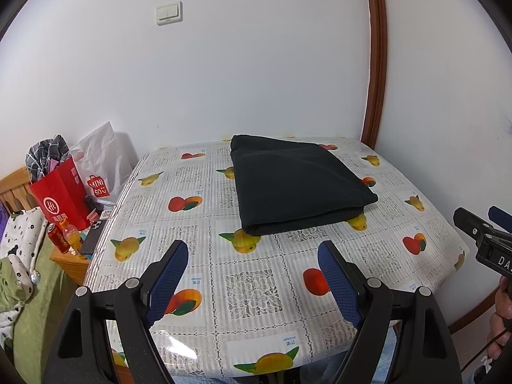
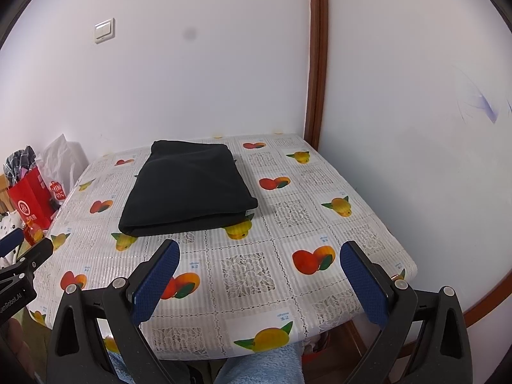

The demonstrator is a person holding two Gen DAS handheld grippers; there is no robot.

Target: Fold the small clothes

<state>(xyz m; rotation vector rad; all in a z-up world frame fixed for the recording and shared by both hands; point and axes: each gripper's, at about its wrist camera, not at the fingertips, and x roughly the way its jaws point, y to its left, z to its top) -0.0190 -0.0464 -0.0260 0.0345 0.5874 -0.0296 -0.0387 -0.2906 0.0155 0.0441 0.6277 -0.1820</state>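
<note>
The black garment (image 1: 297, 182) (image 2: 188, 185) is laid folded on the fruit-patterned surface (image 1: 256, 288) (image 2: 256, 281), while both grippers, left (image 1: 252, 275) and right (image 2: 259, 275), are held nearby with fingers wide and empty.

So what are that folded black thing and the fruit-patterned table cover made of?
The folded black garment looks like soft, matte knit or fleece: it shows no shine, with rounded, thick fold edges. The exact fabric is unclear. The fruit-printed table cover looks like glossy plastic, probably vinyl: bright window glare reflects off its near edge, and its lace pattern appears printed or embossed rather than woven.
</note>
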